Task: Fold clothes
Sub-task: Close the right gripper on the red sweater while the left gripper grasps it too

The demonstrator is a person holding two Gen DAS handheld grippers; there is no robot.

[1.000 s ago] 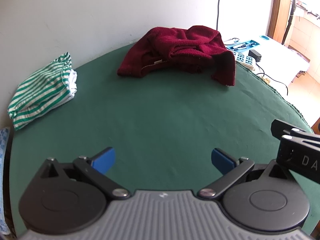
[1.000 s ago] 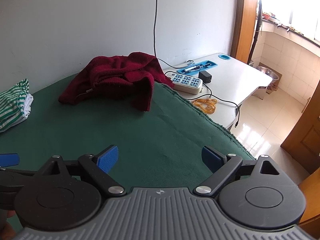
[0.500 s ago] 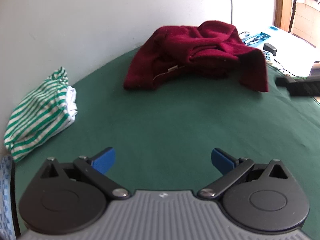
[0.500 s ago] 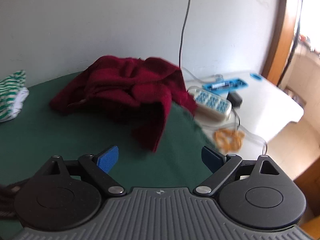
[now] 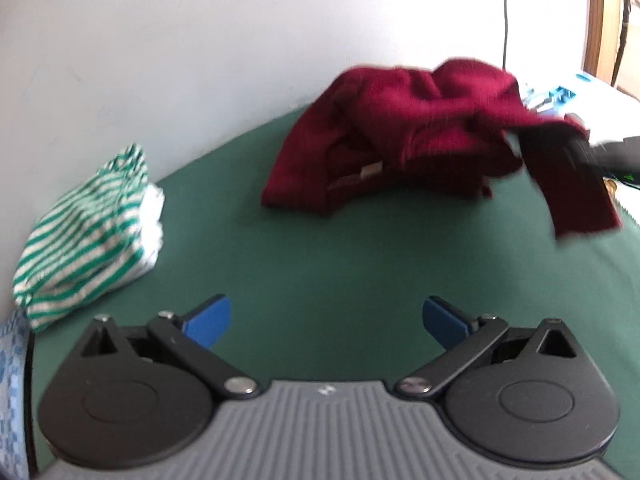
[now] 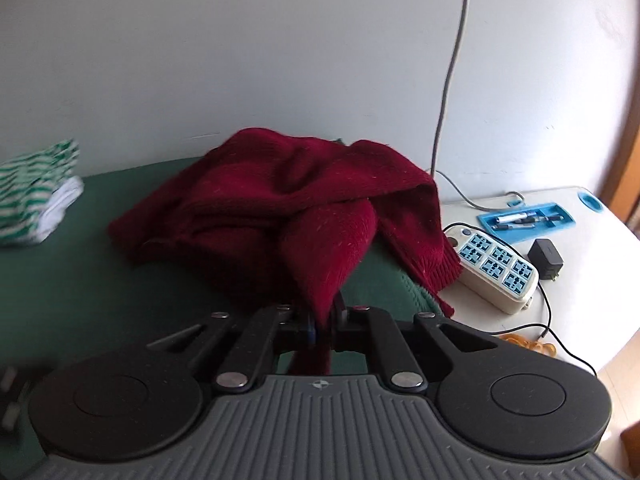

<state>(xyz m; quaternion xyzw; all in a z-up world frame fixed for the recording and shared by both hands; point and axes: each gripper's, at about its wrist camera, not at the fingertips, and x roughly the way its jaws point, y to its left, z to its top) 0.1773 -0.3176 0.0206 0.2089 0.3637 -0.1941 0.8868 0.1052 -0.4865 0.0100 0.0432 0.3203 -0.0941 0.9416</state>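
A crumpled dark red sweater lies at the far side of the green table by the wall. My right gripper is shut on a hanging sleeve of that sweater, the red cloth pinched between its blue pads. In the left wrist view the right gripper shows as a dark blur at the sweater's right edge. My left gripper stands open over bare green cloth, well short of the sweater, with nothing between its fingers.
A folded green-and-white striped garment lies at the table's left by the wall. To the right a lower white table carries a power strip, a black adapter, a blue pen tray and cables.
My right gripper moved forward to the sweater and shut on its hanging sleeve. My left gripper moved a little closer to the sweater and stays open.
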